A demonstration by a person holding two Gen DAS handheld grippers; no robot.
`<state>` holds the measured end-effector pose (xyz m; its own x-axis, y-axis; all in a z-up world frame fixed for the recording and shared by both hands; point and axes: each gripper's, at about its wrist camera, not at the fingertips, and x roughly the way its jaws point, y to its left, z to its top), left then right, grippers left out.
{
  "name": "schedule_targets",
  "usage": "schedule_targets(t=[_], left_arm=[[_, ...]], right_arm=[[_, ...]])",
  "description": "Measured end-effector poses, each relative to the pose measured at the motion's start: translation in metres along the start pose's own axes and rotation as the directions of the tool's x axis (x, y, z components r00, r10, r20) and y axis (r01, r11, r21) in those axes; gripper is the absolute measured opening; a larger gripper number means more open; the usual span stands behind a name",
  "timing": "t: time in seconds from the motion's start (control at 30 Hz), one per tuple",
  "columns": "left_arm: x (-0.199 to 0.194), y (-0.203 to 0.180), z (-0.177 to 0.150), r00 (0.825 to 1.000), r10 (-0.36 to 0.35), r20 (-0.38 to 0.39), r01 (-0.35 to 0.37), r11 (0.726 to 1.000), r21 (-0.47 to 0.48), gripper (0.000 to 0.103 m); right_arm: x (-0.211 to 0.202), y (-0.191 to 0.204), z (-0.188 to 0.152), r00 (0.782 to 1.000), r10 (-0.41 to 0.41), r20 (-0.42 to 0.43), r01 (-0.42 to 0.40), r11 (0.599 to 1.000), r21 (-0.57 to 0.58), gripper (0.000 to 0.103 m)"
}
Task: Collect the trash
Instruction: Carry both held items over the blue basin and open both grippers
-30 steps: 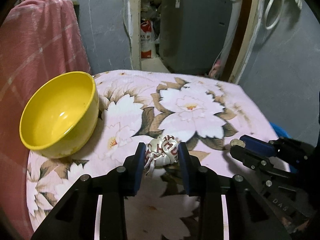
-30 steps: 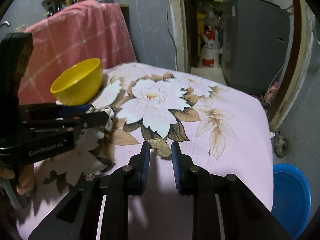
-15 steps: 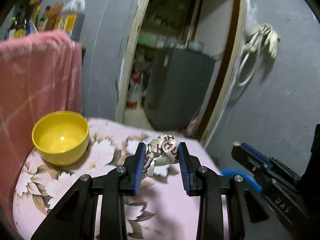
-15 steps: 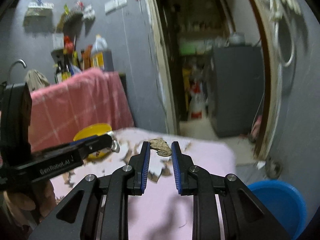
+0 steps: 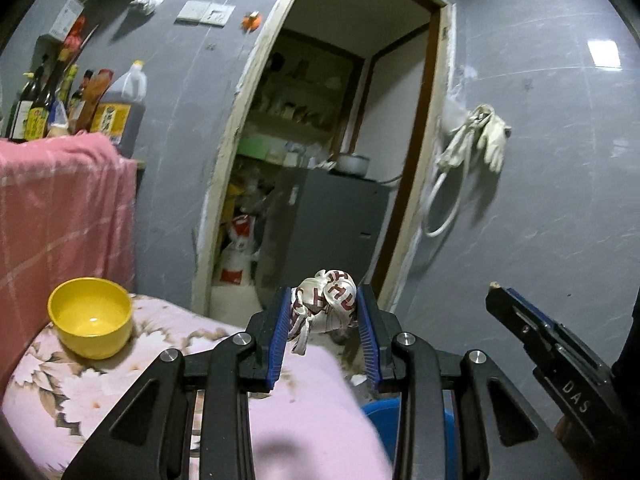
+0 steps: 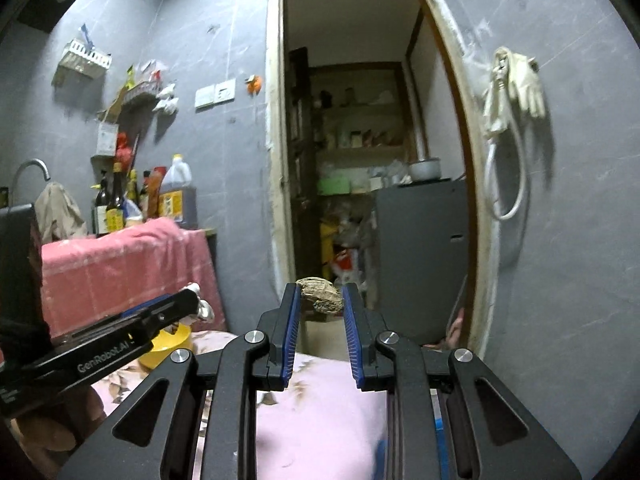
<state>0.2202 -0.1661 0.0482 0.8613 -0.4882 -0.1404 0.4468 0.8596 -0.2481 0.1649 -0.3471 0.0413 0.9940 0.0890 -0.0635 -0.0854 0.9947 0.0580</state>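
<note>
My left gripper [image 5: 325, 304] is shut on a crumpled white wrapper with dark red letters [image 5: 326, 303] and holds it high above the floral pink table [image 5: 312, 412]. My right gripper [image 6: 320, 298] is shut on a crumpled brown scrap [image 6: 321, 295], also lifted above the table [image 6: 320, 408]. The right gripper shows at the right of the left wrist view [image 5: 532, 332]. The left gripper shows at the left of the right wrist view [image 6: 168, 312]. A blue bin [image 5: 384, 420] sits on the floor beyond the table's right edge, partly hidden by my left gripper.
A yellow bowl [image 5: 91, 323] stands on the table's far left. A pink cloth [image 5: 60, 216] hangs behind it, with bottles [image 5: 80, 104] above. An open doorway [image 6: 360, 160] with a grey cabinet [image 6: 424, 256] lies ahead. Gloves and a hose [image 6: 512, 96] hang on the right wall.
Both grippers have risen and tilted up off the table, each carrying its piece of trash. The table and bowl have dropped low in both views; the blue bin came into view.
</note>
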Motion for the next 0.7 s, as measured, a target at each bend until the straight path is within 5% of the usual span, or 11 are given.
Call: schedule_targets(t=[0.3,0.7], left_arm=[[0.009,-0.050,-0.006,0.997,-0.080,0.017,0.080,0.997,0.015,0.029],[0.041,-0.101,-0.039,0.989,-0.125,-0.081,0.130,0.990,0.056,0.029]], right_arm=[[-0.031,-0.040,0.001,0.994,-0.101,0.033,0.102,0.995,-0.012,0.020],[-0.044,-0.095,-0.023,0.978,-0.206,-0.035,0.207,0.978,0.035,0.020]])
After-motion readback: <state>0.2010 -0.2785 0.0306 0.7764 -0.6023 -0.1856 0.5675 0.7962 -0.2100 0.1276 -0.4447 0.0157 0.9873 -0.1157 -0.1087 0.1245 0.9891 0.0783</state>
